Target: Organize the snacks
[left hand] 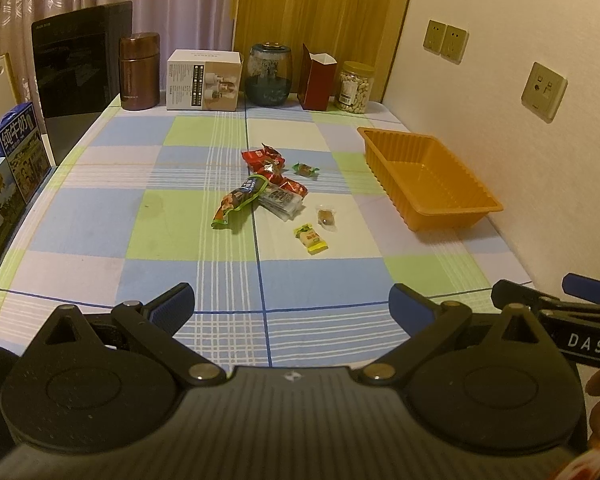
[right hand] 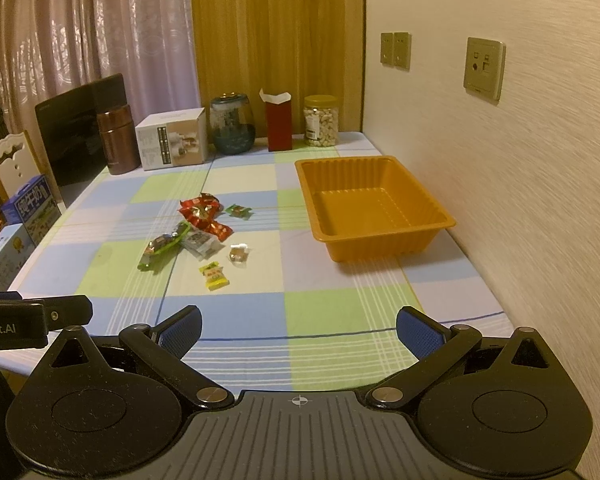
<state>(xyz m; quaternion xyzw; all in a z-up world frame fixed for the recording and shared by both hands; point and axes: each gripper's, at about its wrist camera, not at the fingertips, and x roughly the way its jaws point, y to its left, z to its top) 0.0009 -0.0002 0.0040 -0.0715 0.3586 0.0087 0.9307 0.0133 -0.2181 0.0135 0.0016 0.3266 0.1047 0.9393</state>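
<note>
Several wrapped snacks lie in a loose pile (left hand: 266, 184) (right hand: 196, 232) mid-table: red packets (left hand: 262, 158), a green-edged packet (left hand: 240, 198), a clear dark packet (left hand: 280, 202), a green candy (left hand: 305, 169), a brown candy (left hand: 326, 216) and a yellow candy (left hand: 310, 239) (right hand: 214, 275). An empty orange tray (left hand: 432, 178) (right hand: 370, 208) stands to their right by the wall. My left gripper (left hand: 292, 310) is open and empty over the near table edge. My right gripper (right hand: 299, 330) is open and empty beside it, also short of the snacks.
Along the back stand a brown flask (left hand: 139, 72), a white box (left hand: 204, 80), a glass jar (left hand: 269, 74), a red carton (left hand: 316, 80) and a nut jar (left hand: 355, 87). A black appliance (left hand: 76, 80) and milk boxes (left hand: 16, 148) line the left edge. The wall is at right.
</note>
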